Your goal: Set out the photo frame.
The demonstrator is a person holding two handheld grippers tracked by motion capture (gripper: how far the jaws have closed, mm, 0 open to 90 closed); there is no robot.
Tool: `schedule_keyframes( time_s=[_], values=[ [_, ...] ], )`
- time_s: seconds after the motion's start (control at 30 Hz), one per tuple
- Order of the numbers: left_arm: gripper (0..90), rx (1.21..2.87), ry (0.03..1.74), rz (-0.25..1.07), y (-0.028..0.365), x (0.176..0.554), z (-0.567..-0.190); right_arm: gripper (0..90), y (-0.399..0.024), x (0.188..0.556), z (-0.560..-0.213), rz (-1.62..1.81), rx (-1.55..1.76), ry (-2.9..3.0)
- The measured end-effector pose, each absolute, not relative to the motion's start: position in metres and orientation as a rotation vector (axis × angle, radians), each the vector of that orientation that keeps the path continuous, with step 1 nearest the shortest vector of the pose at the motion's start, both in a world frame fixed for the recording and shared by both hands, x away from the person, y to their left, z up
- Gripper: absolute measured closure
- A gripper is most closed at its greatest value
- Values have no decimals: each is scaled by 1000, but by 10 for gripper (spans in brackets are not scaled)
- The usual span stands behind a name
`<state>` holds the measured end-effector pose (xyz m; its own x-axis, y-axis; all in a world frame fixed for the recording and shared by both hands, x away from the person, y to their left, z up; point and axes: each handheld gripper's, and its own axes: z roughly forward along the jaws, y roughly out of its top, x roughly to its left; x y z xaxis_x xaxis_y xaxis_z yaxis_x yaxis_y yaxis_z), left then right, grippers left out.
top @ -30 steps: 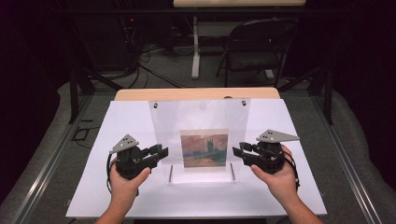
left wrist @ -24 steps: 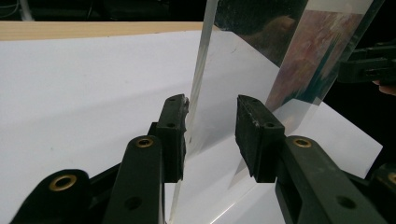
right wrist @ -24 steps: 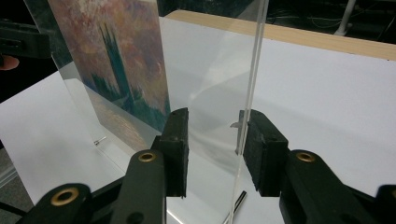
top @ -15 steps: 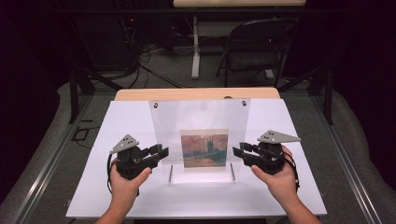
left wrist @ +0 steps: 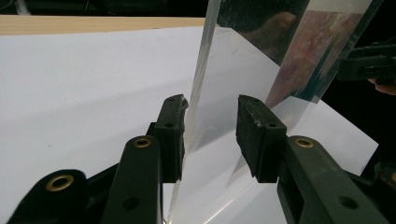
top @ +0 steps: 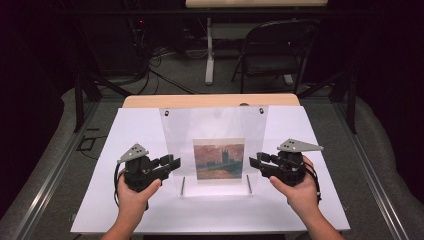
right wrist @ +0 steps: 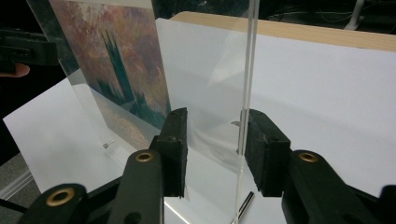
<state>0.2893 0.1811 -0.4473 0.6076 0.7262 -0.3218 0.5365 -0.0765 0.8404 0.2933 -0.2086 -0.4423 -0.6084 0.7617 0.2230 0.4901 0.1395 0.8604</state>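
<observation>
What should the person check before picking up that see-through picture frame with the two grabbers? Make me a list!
1. Clear acrylic picture frame standing upright on the white table: ok.
2. Frame's left edge between the left gripper jaws: ok.
3. Frame's right edge between the right gripper jaws: ok.
4. Pads pressing the acrylic: not ok, gaps show; both grippers' jaws have just been opening.
5. Orange painting print staying inside: cannot tell.
</observation>
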Motion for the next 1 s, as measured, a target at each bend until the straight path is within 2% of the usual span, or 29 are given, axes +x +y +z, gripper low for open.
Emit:
schedule_keyframes(
  time_s=[0.27,0.57,0.83,1.0],
  values=[
    [551,1760,1030,252,184,285,-444,561,-210,290,-442,1455,1196,2151],
    [497,1740,1072,287,205,277,-441,481,-223,285,-441,1453,1212,2116],
    [406,1705,1107,385,224,274,-442,368,-235,282,-443,1453,1222,2075],
    [354,1701,1130,450,235,272,-444,340,-244,279,-442,1422,1224,2052]
  ],
)
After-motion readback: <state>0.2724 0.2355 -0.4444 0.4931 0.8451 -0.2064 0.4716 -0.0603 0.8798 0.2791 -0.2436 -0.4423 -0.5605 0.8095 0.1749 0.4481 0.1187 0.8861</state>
